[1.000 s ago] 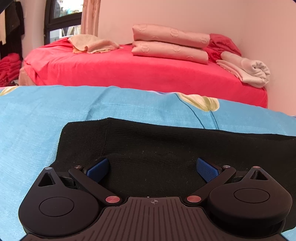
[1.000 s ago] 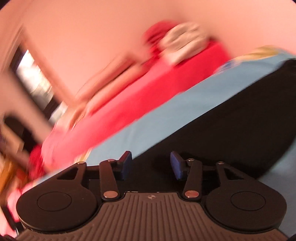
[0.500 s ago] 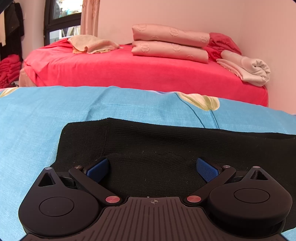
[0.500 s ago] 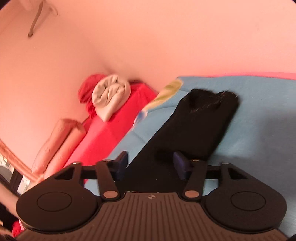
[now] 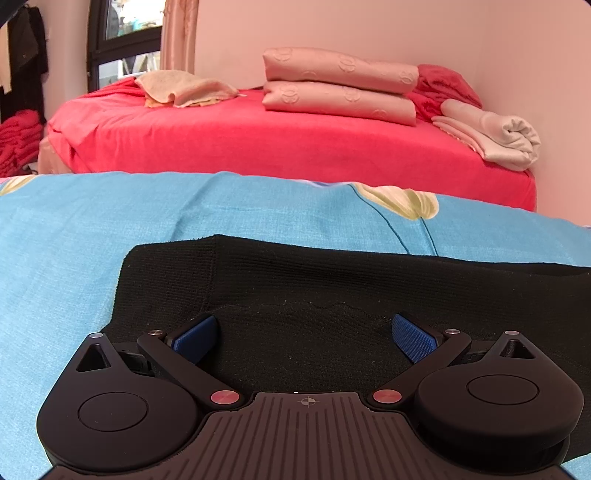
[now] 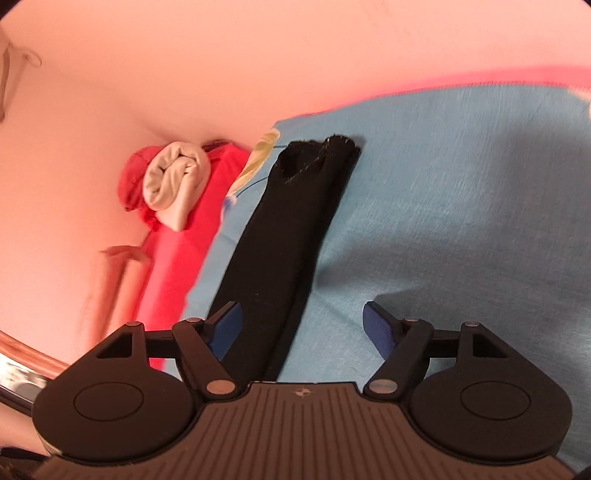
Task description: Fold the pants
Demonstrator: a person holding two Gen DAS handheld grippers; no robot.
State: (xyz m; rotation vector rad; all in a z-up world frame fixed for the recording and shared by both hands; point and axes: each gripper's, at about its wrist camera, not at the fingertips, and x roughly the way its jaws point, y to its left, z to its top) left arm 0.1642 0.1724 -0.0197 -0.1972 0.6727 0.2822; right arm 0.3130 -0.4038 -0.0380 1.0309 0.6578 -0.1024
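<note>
Black knit pants (image 5: 332, 288) lie flat on a blue flowered sheet (image 5: 92, 229), folded lengthwise. My left gripper (image 5: 304, 334) is open and empty, low over the waistband end, its blue pads spread wide. In the right wrist view the pants (image 6: 291, 229) run away as a long narrow strip to the leg cuffs. My right gripper (image 6: 301, 326) is open and empty above the strip's near part; its left pad is over the cloth, its right pad over the sheet (image 6: 461, 203).
A red bed (image 5: 258, 147) stands behind the blue sheet, with folded pink bedding (image 5: 340, 90), a beige towel (image 5: 184, 88) and a rolled cream blanket (image 5: 495, 136). A pink wall (image 6: 184, 55) is close on the far side. A window (image 5: 122, 33) is at far left.
The right gripper has swung round towards the leg end and lifted, and its jaws have opened wider. The left gripper has stayed still and open.
</note>
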